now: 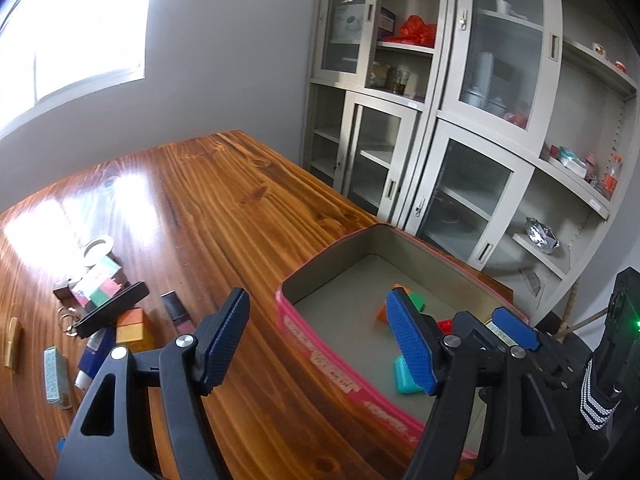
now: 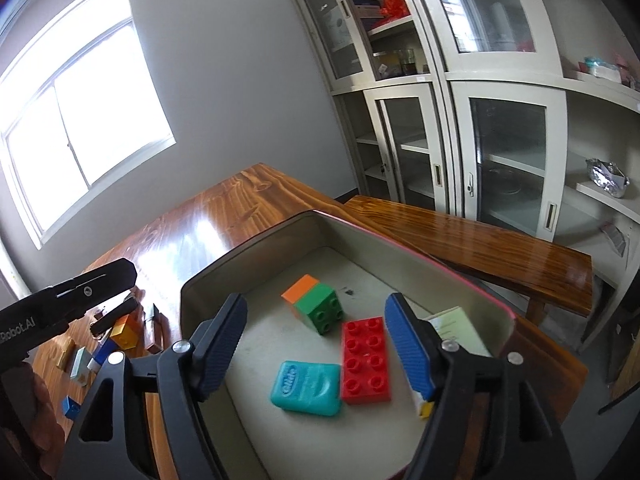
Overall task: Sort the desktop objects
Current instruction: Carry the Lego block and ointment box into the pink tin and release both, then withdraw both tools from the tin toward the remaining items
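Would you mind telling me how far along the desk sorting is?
Partly done: the tin already holds a red brick, a green-orange block and a teal floss box. Both grippers, left and right, are open and empty. The clutter pile remains on the table.

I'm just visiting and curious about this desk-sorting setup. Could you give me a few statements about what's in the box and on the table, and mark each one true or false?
1. The red brick lies inside the pink-rimmed tin box. True.
2. The teal floss case sits on the bare table outside the box. False: it lies in the box, beside the red brick.
3. The right claw is squeezing the green and orange block. False: the claw is open and holds nothing.
4. A pile of small items remains on the wooden table, left of the box. True.
5. The left claw is open and empty. True.
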The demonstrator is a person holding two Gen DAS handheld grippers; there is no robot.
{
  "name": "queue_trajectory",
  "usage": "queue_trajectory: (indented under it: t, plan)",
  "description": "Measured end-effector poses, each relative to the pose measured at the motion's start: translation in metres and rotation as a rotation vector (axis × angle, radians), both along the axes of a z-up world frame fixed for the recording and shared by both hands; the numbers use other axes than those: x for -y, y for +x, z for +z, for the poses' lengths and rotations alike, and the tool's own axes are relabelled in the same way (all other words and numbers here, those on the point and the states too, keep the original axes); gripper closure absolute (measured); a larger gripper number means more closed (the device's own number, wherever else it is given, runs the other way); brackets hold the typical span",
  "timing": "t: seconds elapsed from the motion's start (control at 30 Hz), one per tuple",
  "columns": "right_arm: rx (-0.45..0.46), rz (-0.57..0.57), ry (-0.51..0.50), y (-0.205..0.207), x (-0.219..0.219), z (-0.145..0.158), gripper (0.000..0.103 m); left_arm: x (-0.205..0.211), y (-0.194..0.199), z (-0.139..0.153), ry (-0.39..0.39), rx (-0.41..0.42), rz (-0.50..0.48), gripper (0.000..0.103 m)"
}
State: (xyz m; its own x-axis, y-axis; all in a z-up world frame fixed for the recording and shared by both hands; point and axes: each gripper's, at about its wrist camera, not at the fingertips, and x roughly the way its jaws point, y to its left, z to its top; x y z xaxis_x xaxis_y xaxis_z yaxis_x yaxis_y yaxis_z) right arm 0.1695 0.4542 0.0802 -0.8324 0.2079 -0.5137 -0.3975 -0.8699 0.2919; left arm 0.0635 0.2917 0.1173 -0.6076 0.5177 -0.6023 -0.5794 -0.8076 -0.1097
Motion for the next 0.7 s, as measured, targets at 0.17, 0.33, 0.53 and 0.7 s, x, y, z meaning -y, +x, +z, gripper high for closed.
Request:
queue_trajectory:
  t: [0.17,0.33,0.53,0.7]
  plan:
    - [0.004,0.031,0.009,-0.007,0.015,0.002,0.026,0.019,-0.004,-0.002,0.008,0.01,0.039,0.029]
    - [0.006,0.062,0.015,-0.013,0.028,0.003,0.025,0.04,-0.007,-0.005,0.008,0.018,0.082,0.029]
    - [0.005,0.112,0.024,-0.022,0.047,0.005,0.023,0.067,-0.011,-0.007,0.005,0.012,0.141,0.029]
    - [0.005,0.154,0.031,-0.029,0.063,0.007,0.022,0.095,-0.018,-0.012,0.008,0.023,0.198,0.029]
